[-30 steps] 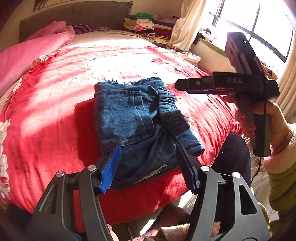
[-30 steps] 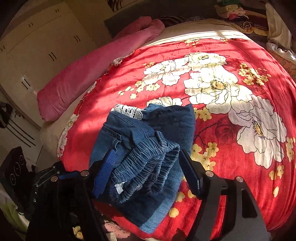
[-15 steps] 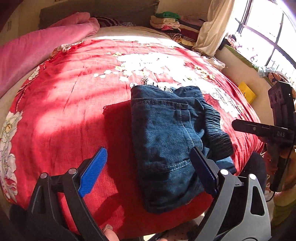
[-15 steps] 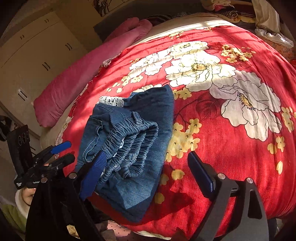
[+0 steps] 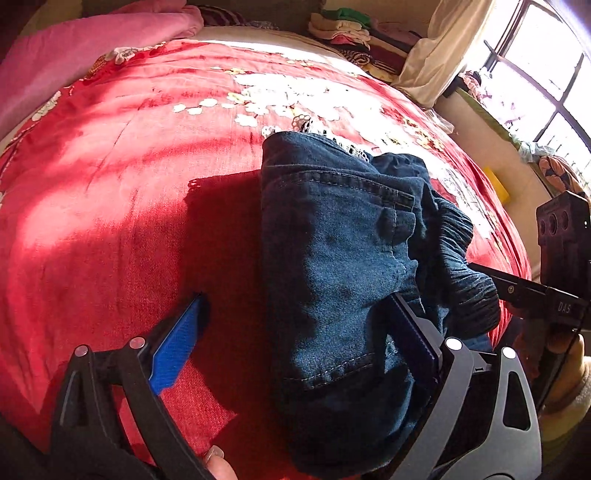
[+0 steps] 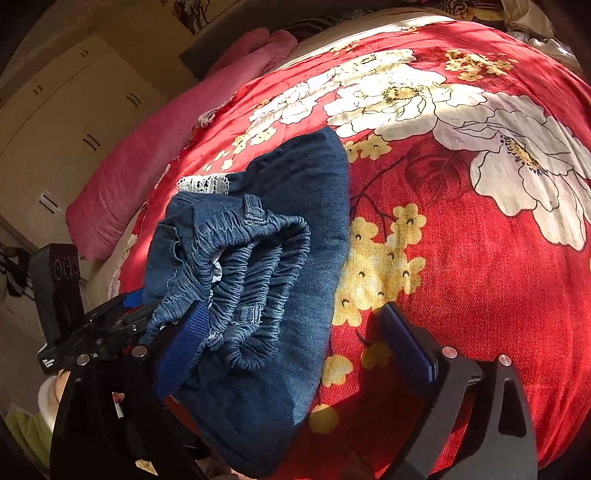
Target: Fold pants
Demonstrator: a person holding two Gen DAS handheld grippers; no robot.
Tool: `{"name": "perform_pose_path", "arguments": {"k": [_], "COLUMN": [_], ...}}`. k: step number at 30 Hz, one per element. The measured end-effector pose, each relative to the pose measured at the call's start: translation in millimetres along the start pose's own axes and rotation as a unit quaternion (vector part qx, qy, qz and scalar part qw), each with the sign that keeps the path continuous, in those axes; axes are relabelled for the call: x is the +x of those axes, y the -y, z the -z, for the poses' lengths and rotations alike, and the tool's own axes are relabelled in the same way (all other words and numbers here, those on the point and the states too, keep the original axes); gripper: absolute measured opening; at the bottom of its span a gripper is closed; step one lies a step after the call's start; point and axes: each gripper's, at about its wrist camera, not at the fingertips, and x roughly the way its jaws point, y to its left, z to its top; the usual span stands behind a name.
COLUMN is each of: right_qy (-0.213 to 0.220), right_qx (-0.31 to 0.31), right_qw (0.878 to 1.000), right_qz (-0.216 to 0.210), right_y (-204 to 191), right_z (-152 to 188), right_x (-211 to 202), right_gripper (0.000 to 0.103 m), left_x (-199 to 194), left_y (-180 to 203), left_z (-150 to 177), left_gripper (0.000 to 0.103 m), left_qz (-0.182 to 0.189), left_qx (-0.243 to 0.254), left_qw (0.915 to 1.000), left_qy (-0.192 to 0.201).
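The blue denim pants [image 5: 343,266] lie folded in a compact bundle near the front edge of the red floral bedspread [image 5: 129,184]. A white lace hem [image 6: 203,183] peeks out at the far end, and the gathered elastic waistband [image 6: 251,258] faces the right wrist view. My left gripper [image 5: 295,332] is open and low over the bundle's left edge: its right finger is over the denim, its left finger over bare bedspread. My right gripper [image 6: 295,332] is open, straddling the near right part of the pants [image 6: 295,221]. The other gripper shows at the edge of each view [image 5: 561,266] [image 6: 66,317].
A pink rolled quilt [image 5: 74,55] lies along the bed's far left side. Stacked folded clothes [image 5: 351,33] sit at the headboard. A window [image 5: 535,66] and curtain are to the right, cream wardrobes [image 6: 66,110] to the left. The bed's front edge drops just below the pants.
Both grippers have shifted sideways and closer to the bed: the left now straddles the bundle's left edge, the right its right edge. The pants have not moved. Both stay open.
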Motion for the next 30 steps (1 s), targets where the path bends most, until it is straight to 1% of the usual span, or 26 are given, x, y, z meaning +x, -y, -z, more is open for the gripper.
{"name": "perform_pose_path", "arguments": {"k": [2,3,4,5,6,7,9,10,12,16,19,21,24,28,30], "right_qy": [0.005,0.005,0.004,0.002,-0.001,-0.002,0.006,0.013,0.025,0.042,0.057,0.072,0.091,0.099,0.102], "right_qx": [-0.002,-0.006,-0.011,-0.010,-0.007,-0.007,-0.020,-0.028,-0.044,-0.076,-0.086,-0.090,-0.100,-0.114,-0.115], "right_qw": [1.000,1.000,1.000,1.000,1.000,1.000,1.000,0.999,0.999,0.996,0.995,0.993,0.991,0.988,0.988], "right_qz": [0.003,0.004,0.000,-0.008,-0.020,-0.026,-0.018,-0.015,-0.004,0.013,0.011,0.008,0.008,0.014,0.020], "right_y": [-2.0,-4.5,-6.8,-8.2,-9.2,-11.4,-18.7,-22.7,-31.5,-49.4,-56.6,-61.3,-66.9,-69.9,-69.4], "right_z": [2.6,4.0,5.1,5.5,5.6,6.4,8.4,8.6,7.2,0.0,-12.2,-24.6,-47.7,-77.3,-91.2], "right_x": [0.5,1.1,1.6,2.4,3.0,4.1,1.8,-1.0,-7.4,-18.1,-27.8,-34.6,-40.6,-35.7,-30.4], "right_gripper": [0.093,0.091,0.082,0.075,0.062,0.051,0.041,0.035,0.032,0.028,0.028,0.028,0.028,0.028,0.028], "left_x": [1.3,2.2,2.6,2.5,2.2,1.8,0.0,-2.5,-8.6,-20.5,-29.3,-35.9,-42.6,-42.2,-37.9], "left_y": [1.2,2.1,3.7,5.8,8.6,12.2,19.0,20.8,22.3,24.3,26.3,27.4,29.7,30.3,30.7], "left_z": [0.2,-0.1,-0.2,0.0,0.2,0.6,0.7,0.3,-2.7,-10.5,-21.2,-32.3,-53.5,-81.8,-94.5], "left_gripper": [0.088,0.084,0.080,0.066,0.052,0.048,0.037,0.034,0.027,0.024,0.024,0.024,0.024,0.024,0.024], "left_qz": [0.005,0.009,0.015,0.023,0.033,0.037,0.029,0.028,0.031,0.045,0.047,0.049,0.042,0.029,0.022], "left_qx": [-0.002,-0.004,-0.004,-0.004,-0.003,0.000,0.012,0.013,0.011,0.003,0.006,0.009,0.020,0.027,0.031], "left_qw": [1.0000,0.9999,0.9999,0.9997,0.9995,0.9993,0.9995,0.9995,0.9994,0.9987,0.9983,0.9977,0.9967,0.9960,0.9960], "left_qy": [0.004,0.003,0.002,0.001,-0.001,-0.002,-0.001,0.002,0.009,0.022,0.034,0.046,0.066,0.080,0.081]}}
